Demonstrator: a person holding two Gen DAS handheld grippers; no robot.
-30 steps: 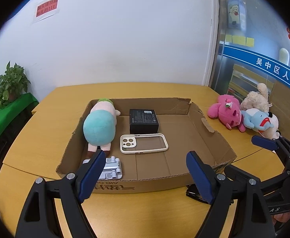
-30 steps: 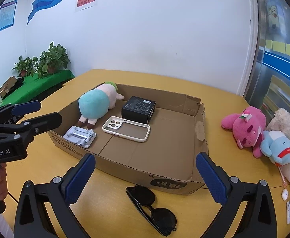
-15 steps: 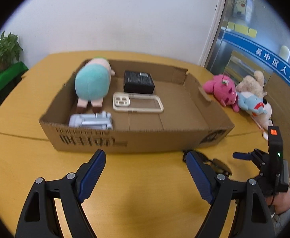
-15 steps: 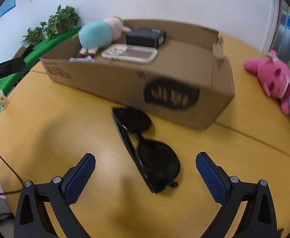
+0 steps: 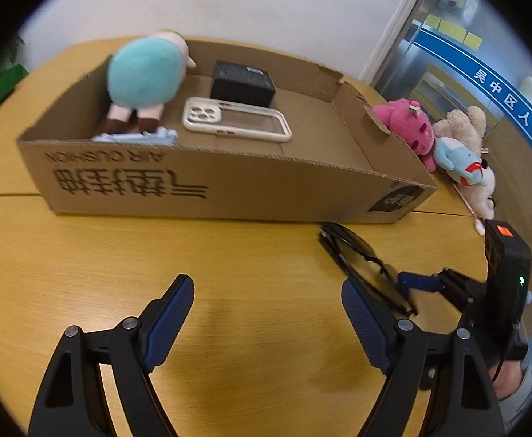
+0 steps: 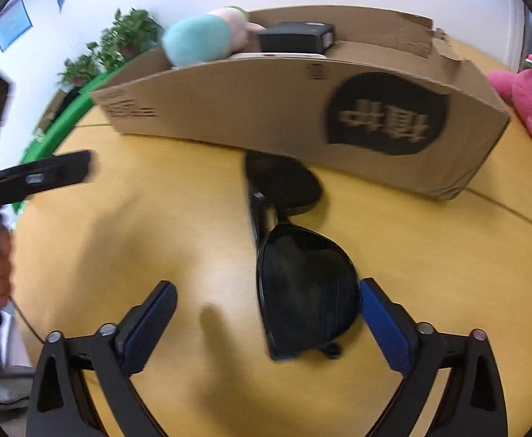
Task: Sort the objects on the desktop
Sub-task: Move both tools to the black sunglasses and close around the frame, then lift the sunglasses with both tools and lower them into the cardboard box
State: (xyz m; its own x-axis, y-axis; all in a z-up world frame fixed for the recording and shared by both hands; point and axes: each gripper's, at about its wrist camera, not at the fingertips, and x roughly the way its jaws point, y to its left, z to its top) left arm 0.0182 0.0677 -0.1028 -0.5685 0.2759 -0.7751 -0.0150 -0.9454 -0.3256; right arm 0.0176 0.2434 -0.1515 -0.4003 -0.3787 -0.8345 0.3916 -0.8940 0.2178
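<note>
The black plastic sunglasses lie on the yellow wooden table by the brown cardboard box — between the closing, wide-apart right gripper jaws, ungripped — while the left gripper gapes empty.

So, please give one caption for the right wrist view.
Open right tool over black sunglasses on wooden table, beside cardboard box.
</note>
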